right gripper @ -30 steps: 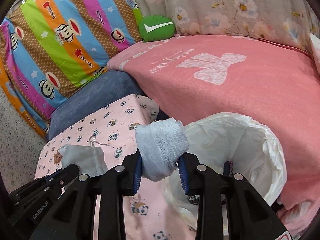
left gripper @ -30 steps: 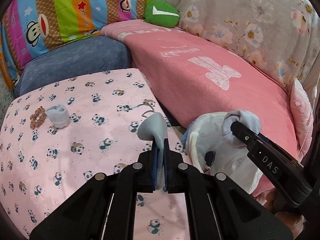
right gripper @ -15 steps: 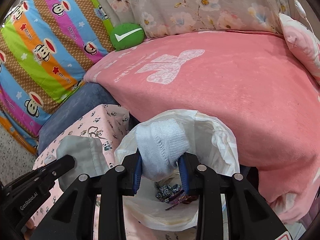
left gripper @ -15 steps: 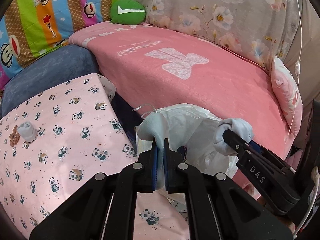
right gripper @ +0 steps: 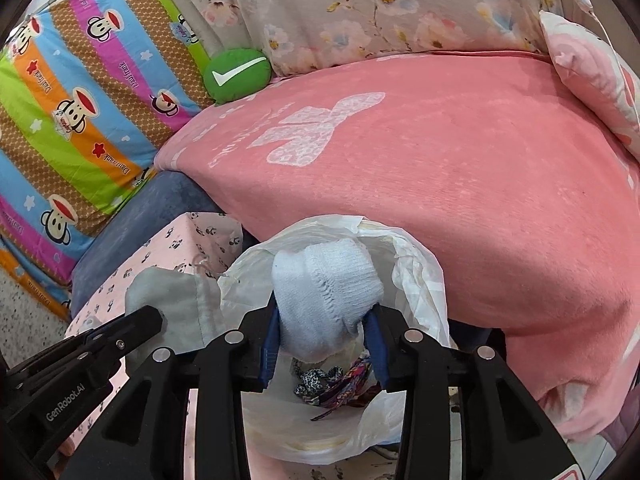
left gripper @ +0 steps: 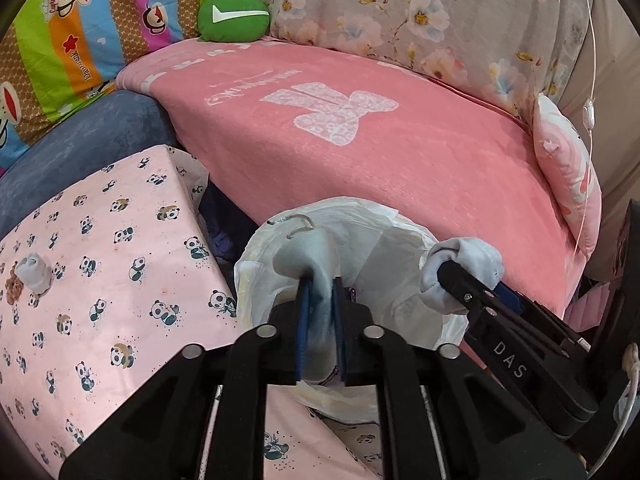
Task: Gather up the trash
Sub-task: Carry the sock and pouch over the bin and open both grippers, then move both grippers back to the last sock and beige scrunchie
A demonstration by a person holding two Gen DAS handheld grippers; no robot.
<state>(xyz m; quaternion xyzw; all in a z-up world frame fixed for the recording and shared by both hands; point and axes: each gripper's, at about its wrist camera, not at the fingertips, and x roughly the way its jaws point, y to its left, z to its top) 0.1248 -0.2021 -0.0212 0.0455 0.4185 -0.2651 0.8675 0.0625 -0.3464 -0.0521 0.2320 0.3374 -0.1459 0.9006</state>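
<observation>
Nearest, the left hand-held gripper (left gripper: 320,332) pinches a grey cloth pouch (left gripper: 308,256) and the right hand-held gripper (right gripper: 324,344) pinches a pale blue sock (right gripper: 326,280), both over the open white trash bag (right gripper: 416,264). Neither is dropped yet. Patterned scraps (right gripper: 336,384) already lie inside. Farther left, another small sock (left gripper: 34,274) and a brown item (left gripper: 10,292), hard to identify, remain on the panda-print surface (left gripper: 120,264).

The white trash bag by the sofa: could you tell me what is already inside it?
Inside the white trash bag, a tangle of patterned fabric scraps lies at the bottom. The pale sock in the right gripper covers the rest.
</observation>
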